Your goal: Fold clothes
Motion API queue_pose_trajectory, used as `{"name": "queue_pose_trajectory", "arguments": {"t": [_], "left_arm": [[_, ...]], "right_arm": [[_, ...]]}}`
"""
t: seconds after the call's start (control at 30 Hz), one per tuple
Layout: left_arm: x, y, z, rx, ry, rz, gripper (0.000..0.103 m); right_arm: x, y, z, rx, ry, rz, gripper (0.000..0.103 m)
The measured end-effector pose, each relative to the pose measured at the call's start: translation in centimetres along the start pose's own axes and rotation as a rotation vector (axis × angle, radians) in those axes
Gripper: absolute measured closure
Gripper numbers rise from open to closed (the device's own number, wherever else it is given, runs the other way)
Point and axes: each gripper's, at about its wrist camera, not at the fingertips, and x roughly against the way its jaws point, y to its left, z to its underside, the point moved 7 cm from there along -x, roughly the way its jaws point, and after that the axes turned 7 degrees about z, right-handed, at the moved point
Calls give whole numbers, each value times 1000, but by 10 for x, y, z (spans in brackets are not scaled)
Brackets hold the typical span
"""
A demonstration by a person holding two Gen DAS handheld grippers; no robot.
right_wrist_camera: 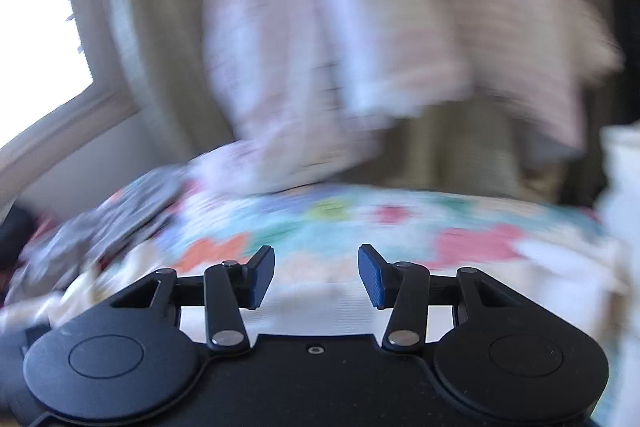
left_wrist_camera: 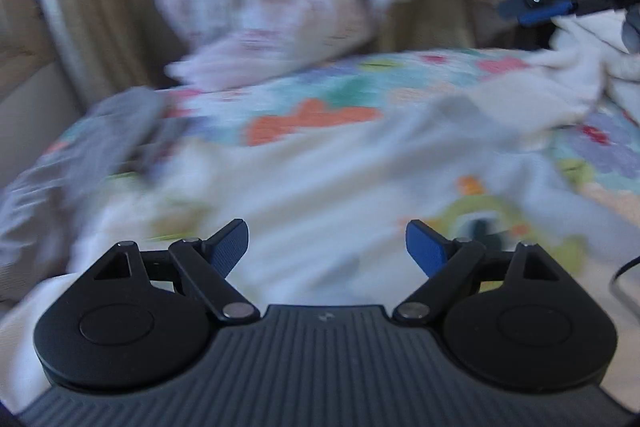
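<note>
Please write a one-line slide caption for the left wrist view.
Open left tool above a white printed garment on a colourful patterned bedspread, the scene blurred.

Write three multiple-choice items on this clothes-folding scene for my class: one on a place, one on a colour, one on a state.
1. Where does the white printed garment lie?
A. on the colourful patterned bedcover
B. on a chair
C. on the floor

2. What colour are the pads of the fingers?
A. red
B. blue
C. yellow

3. How does the left gripper stand?
A. shut on cloth
B. shut, empty
C. open, empty

Answers: 1 A, the bedcover shows around it; 2 B, both pads are blue; 3 C, a wide gap holds nothing.
</note>
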Motion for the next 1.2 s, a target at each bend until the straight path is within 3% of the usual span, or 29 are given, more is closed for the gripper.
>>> {"name": "queue_pose_trajectory", "arguments": {"t": [0.13,0.23,0.37,0.4,0.53,0.8,0.93,0.97,1.0,1.03,1.07,1.13,1.2], "left_arm": [[17,87,12,66,34,-118,13],[15,147,12,282,14,-127,13],[12,194,3,541,-83,-49,13],[7,199,0,561,-87,-26,13],[-23,207,-11,543,-35,-24,13],[-98,220,2,629,176,-4,13],[-107,219,14,646,193,-14,14],[-107,216,14,612,176,-16,17],[-107,213,13,572,163,-15,42],[-106,211,12,536,153,-2,75],[-104,210,11,524,140,-14,78],[-96,210,5,494,90,-59,87],[-78,210,-12,403,-7,-147,88]], "right_arm": [[-40,77,-3,63,71,-243,51],[-78,132,0,125,162,-352,51],[-131,181,8,259,272,-398,50],[-144,188,10,275,296,-406,50],[-187,203,16,298,340,-396,50],[-251,197,25,211,451,-367,46],[-269,207,37,242,482,-383,43],[-268,214,42,287,473,-385,43],[-267,220,46,332,460,-384,45],[-264,225,48,371,437,-376,59],[-259,228,49,397,414,-380,85],[-249,230,47,415,359,-387,88],[-234,225,34,407,253,-381,89]]}}
